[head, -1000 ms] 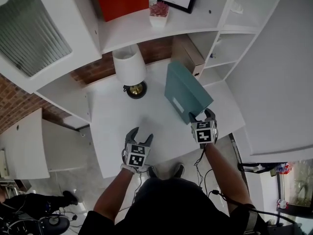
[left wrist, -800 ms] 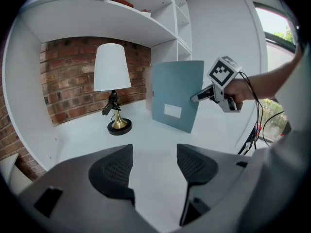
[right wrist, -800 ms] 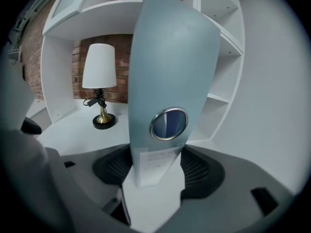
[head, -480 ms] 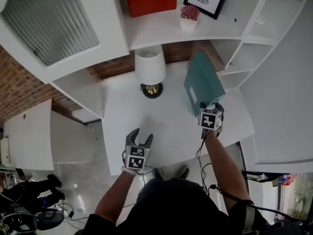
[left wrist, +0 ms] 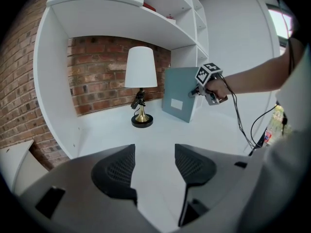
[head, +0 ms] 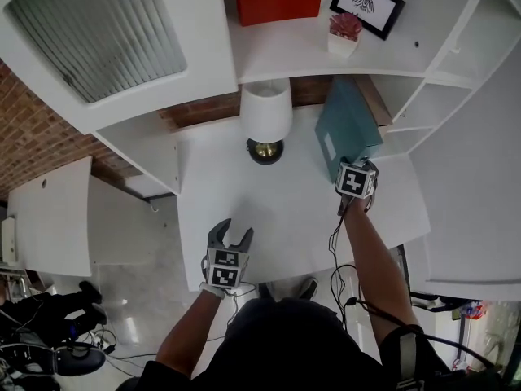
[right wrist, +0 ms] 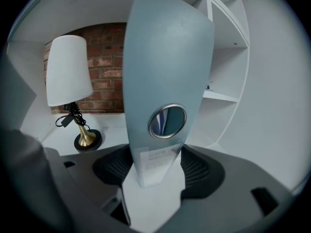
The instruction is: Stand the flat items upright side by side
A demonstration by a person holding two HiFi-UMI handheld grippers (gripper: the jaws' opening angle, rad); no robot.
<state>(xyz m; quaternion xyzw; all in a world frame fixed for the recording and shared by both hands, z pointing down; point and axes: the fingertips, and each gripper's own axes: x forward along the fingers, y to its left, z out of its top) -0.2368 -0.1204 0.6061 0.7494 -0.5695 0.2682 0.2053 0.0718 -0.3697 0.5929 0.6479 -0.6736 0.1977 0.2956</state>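
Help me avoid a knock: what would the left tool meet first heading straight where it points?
Probably the white desk top, short of the white-shaded brass lamp; depth unclear. The empty left tool has just been closing partway.

I'm watching the white desk: a brass-footed lamp is standing at its back, a teal binder resting upright to the lamp's right.

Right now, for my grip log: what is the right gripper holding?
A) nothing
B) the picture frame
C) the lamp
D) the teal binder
D: in the right gripper view, the right gripper is closed on the spine of the teal binder, with a pad pressing on each side.
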